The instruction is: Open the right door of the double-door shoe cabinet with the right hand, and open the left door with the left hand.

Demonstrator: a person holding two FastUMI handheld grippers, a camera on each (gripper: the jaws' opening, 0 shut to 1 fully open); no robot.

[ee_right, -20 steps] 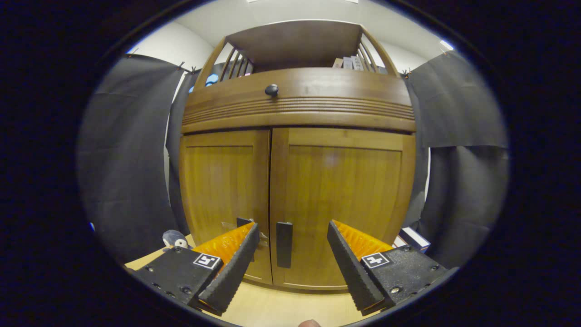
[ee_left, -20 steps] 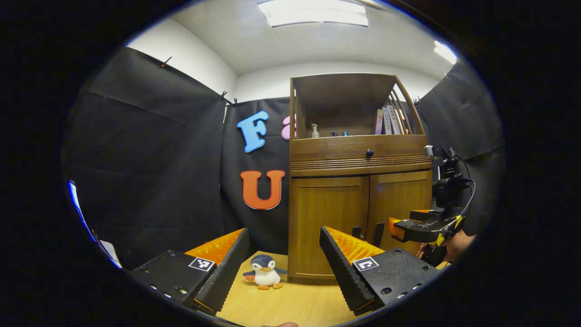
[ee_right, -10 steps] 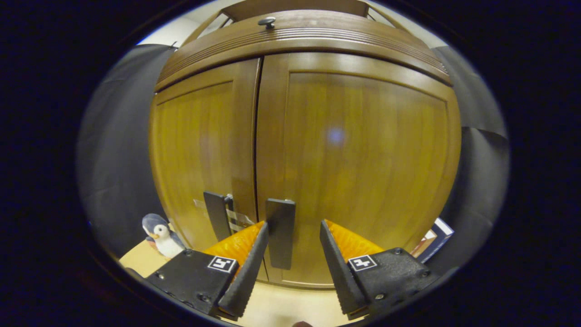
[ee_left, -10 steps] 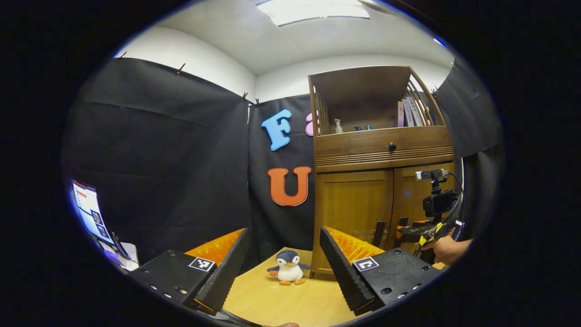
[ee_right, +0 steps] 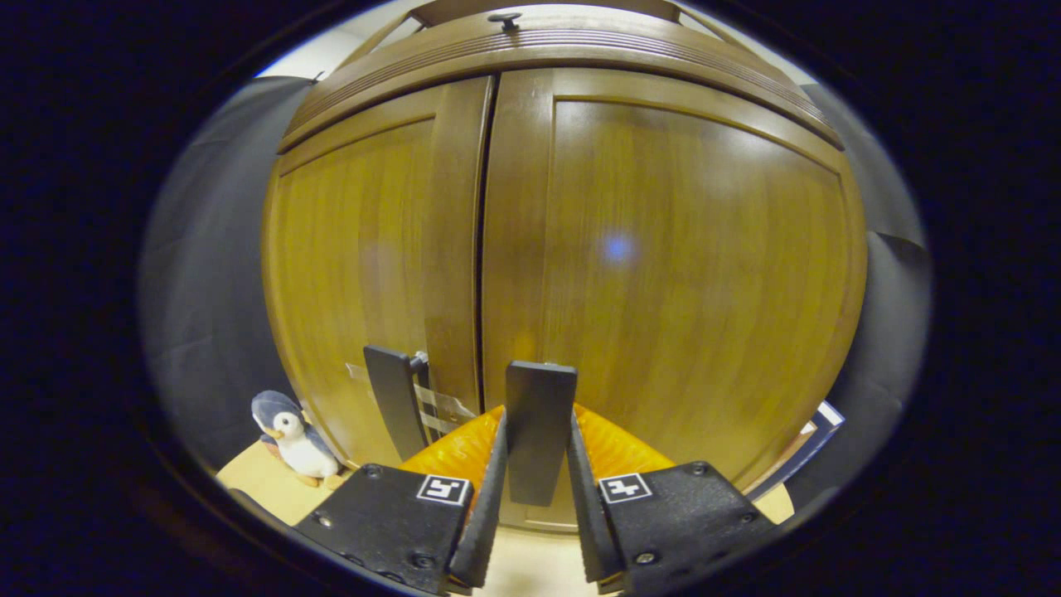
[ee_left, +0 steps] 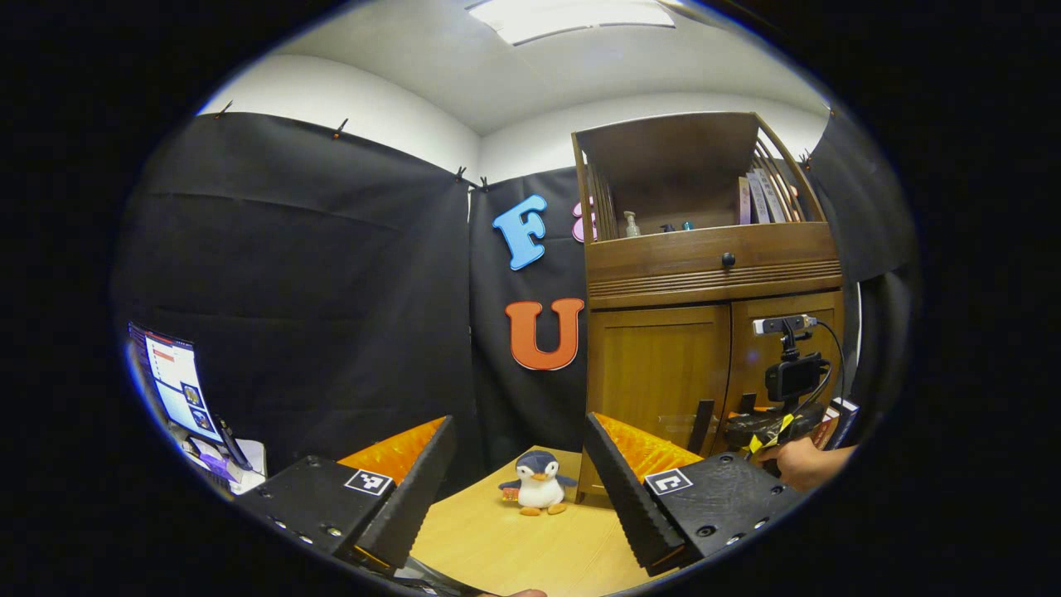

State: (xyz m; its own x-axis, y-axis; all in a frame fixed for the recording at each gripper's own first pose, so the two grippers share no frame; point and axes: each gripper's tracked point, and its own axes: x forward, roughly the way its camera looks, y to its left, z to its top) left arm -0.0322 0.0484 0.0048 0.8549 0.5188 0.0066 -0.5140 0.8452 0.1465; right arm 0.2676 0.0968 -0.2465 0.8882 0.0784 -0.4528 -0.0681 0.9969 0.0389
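Since a moment ago my right gripper [ee_right: 535, 497] has been closing its fingers onto the right door's handle [ee_right: 540, 431], an upright bar now pinched between them. My left gripper [ee_left: 518, 481] is idling open over the bench [ee_left: 506, 547], well left of the left door's handle [ee_left: 703, 414]; both doors are sitting shut.

- Left gripper [ee_left: 518, 464], left gripper view: wedge-shaped fingers with ribbed inner faces, set on flat black blocks; each block has a small square black-and-white marker and round screws.
- Right gripper [ee_right: 537, 464], right gripper view: same build.
- Seen from the left gripper view, it carries a camera on a post, a black cable and yellow tape; bare hand [ee_left: 797, 463] beneath.
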